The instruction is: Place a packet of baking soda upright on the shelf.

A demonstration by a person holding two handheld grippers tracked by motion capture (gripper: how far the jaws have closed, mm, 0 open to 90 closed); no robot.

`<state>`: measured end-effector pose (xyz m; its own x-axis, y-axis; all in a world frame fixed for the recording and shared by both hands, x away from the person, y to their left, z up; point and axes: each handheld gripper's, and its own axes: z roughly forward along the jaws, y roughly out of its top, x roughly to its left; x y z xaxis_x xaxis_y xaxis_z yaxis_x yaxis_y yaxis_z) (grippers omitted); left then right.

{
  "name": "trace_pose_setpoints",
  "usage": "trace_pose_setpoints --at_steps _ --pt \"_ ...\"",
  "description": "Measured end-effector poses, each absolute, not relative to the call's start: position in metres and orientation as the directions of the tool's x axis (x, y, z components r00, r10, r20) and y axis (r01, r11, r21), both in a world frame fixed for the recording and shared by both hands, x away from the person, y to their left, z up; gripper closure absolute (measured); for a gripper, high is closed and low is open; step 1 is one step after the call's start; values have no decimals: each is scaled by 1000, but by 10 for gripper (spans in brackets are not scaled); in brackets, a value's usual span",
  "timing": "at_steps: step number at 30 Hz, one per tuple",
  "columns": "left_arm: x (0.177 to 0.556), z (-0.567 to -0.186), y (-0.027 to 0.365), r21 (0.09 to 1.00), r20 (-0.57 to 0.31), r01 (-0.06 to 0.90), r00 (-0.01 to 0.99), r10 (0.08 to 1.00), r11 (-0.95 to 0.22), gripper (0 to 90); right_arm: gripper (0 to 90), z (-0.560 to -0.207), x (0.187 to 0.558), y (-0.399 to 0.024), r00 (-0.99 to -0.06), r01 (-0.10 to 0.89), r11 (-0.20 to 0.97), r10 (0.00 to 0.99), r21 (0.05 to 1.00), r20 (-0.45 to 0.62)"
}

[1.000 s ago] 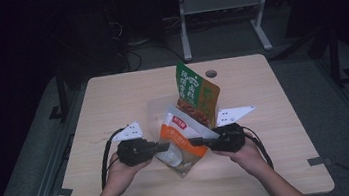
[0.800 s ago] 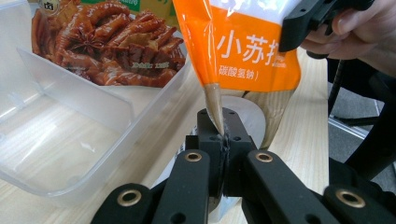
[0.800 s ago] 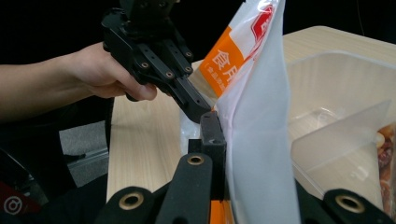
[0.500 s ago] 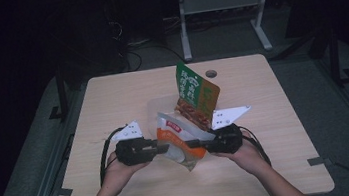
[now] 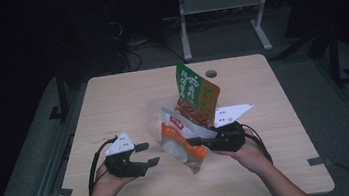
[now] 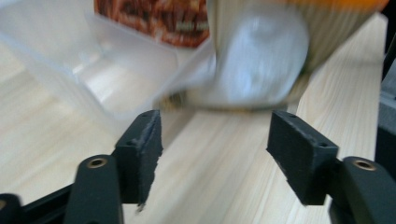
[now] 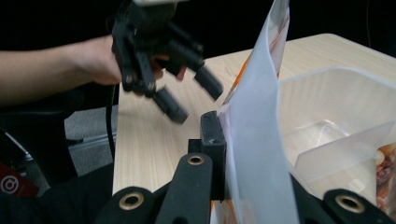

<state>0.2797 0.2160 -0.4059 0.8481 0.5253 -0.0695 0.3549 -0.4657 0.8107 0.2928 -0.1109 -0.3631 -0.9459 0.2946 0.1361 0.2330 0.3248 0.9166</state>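
Overhead, your table (image 5: 112, 100) has open wood at frame left; two pouches, one clear tub (image 5: 156, 111). Your right hand-held gripper (image 5: 190, 141) clamps the orange pouch (image 5: 184, 142) at centre. Your left hand-held gripper (image 6: 212, 149) has just been opening, nothing between its jaws, pouch beyond. Right view: pouch pinched at bottom centre.

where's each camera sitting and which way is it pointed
High view: above the person's side, looking forward and down at the table; both forearms, left gripper, right gripper show.
Left gripper view: rides that gripper, looking along its open jaws at the clear tub.
Right gripper view: along jaws clamping the orange-white pouch.
All three share the tub and pouch.
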Motion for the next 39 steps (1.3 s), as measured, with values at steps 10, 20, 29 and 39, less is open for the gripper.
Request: trace_pose_setpoints --at_steps 10,20,29,39 --pt "280 -428 214 759 -49 366 856 514 -538 222 900 -342 300 -102 -926 245 309 356 919 128" --pt "281 -435 210 748 -46 369 858 511 -552 177 900 -324 313 -93 -895 258 268 427 928 126" --pt "283 -436 213 752 -45 368 856 516 -546 174 900 -318 332 -81 -867 263 253 486 931 112" --pt "285 -437 215 749 -51 375 854 517 -546 174 900 -316 349 -68 -844 276 247 525 929 111"
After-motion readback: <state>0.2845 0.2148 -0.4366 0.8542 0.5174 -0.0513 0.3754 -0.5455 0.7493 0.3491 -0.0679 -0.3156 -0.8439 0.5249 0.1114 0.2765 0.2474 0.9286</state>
